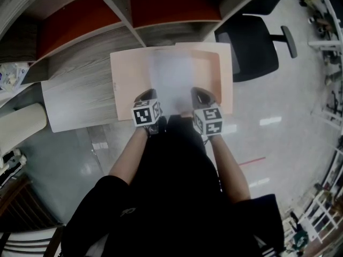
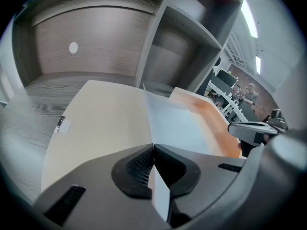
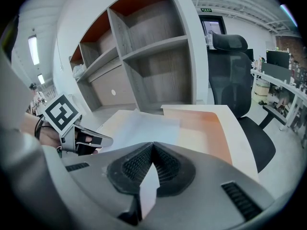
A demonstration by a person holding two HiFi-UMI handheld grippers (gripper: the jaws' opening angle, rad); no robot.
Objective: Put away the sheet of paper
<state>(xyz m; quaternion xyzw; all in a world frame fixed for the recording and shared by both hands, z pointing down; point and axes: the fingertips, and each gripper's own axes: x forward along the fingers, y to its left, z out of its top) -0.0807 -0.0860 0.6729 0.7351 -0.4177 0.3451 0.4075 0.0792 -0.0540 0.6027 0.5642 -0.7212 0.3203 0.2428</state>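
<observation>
A white sheet of paper lies over an open peach folder on the grey wood desk. My left gripper is shut on the sheet's near edge at the left, and my right gripper is shut on that edge at the right. In the left gripper view the pads of the left gripper pinch the sheet above the folder. In the right gripper view the right gripper likewise clamps the sheet over the folder.
Open shelf compartments rise behind the desk. A black office chair stands at the right of the desk. A pale flat sheet lies on the desk left of the folder. A small label sits on the folder's left flap.
</observation>
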